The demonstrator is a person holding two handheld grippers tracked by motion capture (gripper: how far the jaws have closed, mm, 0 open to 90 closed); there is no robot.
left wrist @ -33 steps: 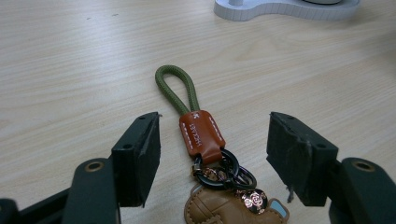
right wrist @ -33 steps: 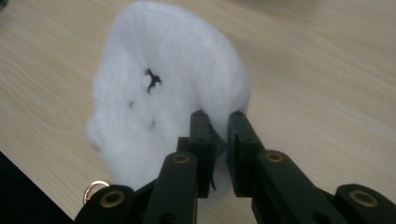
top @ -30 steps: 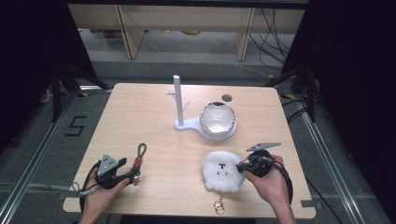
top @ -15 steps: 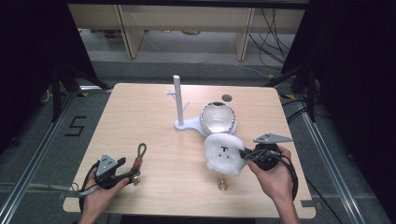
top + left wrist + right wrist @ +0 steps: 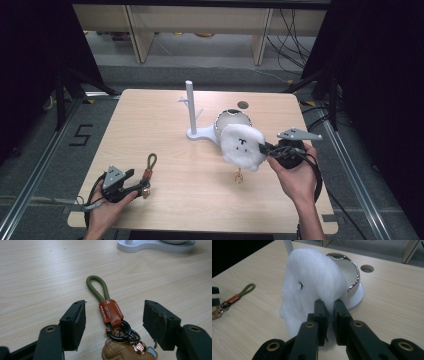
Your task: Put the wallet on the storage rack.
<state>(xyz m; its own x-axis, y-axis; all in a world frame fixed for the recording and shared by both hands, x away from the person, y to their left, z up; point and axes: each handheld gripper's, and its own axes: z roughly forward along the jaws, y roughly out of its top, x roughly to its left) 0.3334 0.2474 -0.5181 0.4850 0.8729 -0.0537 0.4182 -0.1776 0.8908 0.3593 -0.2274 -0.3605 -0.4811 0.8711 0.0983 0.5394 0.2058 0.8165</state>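
Desk (image 5: pixel 165 115): pale wood-grain top, round cable hole (image 5: pixel 243 105) near the far edge, white stand (image 5: pixel 192 112) with a peg post at centre. Grey floor around it, a "5" marked (image 5: pixel 81 135) at left, shelving beyond, dark surroundings.

Right tongs (image 5: pixel 327 305): pinched tight on the edge of the white fluffy plush (image 5: pixel 242 146), held clear of the desk just in front of the stand's bowl (image 5: pixel 231 120).

Left tongs (image 5: pixel 113 320): wide open, straddling the green-looped keychain (image 5: pixel 110 311) flat on the desk, not gripping it.

We see a lab recording bay, bare wooden bench (image 5: pixel 150 115), metal floor rails (image 5: pixel 30 180), trailing cables (image 5: pixel 292 30), dark curtains (image 5: pixel 30 65)
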